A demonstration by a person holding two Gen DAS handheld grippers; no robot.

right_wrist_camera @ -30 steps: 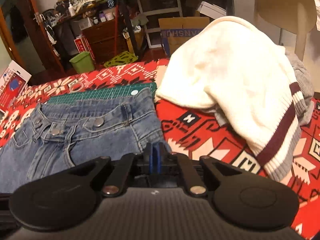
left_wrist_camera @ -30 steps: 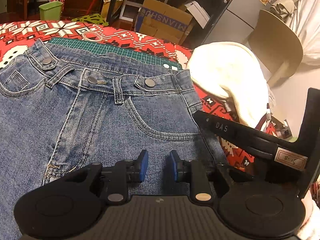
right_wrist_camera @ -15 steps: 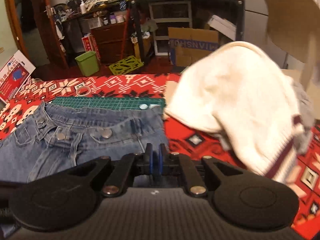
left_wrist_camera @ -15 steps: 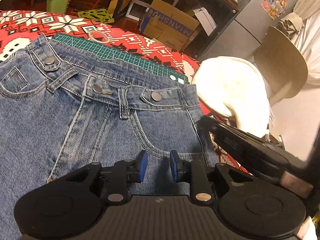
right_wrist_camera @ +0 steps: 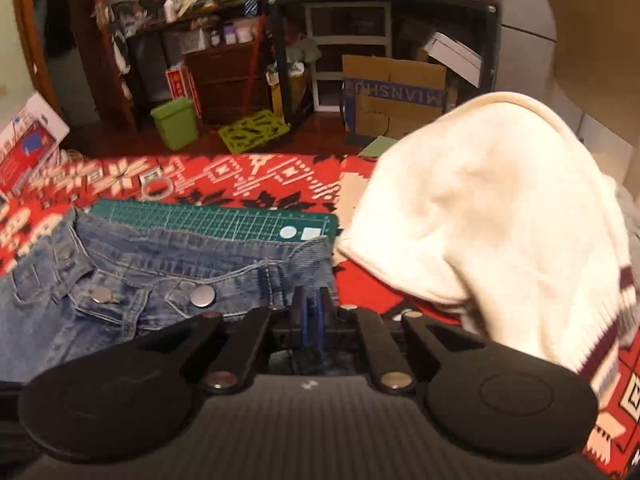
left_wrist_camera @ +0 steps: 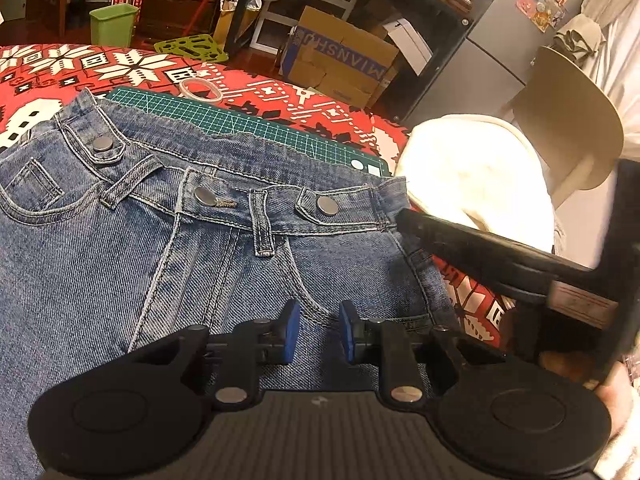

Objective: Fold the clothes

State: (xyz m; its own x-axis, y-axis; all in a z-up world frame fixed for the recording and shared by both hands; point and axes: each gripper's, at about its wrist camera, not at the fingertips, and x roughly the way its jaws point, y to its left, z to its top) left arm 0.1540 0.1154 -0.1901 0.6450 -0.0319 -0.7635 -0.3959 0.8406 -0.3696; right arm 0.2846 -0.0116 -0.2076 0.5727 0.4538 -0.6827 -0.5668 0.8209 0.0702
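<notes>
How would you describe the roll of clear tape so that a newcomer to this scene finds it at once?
Start at the red patterned blanket, where the blue jeans lie. Beyond their waistband a green cutting mat peeks out. Just past the mat's far edge lies the tape roll, the only pale, see-through ring there.

One pair of jeans [left_wrist_camera: 200,264], one cream sweater [right_wrist_camera: 492,216], one cutting mat [left_wrist_camera: 248,126].

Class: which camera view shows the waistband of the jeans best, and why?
The left wrist view: the jeans spread flat, waistband sharp with three metal buttons. The right wrist view shows them smaller, blurred, at the lower left, partly behind the right gripper.
</notes>
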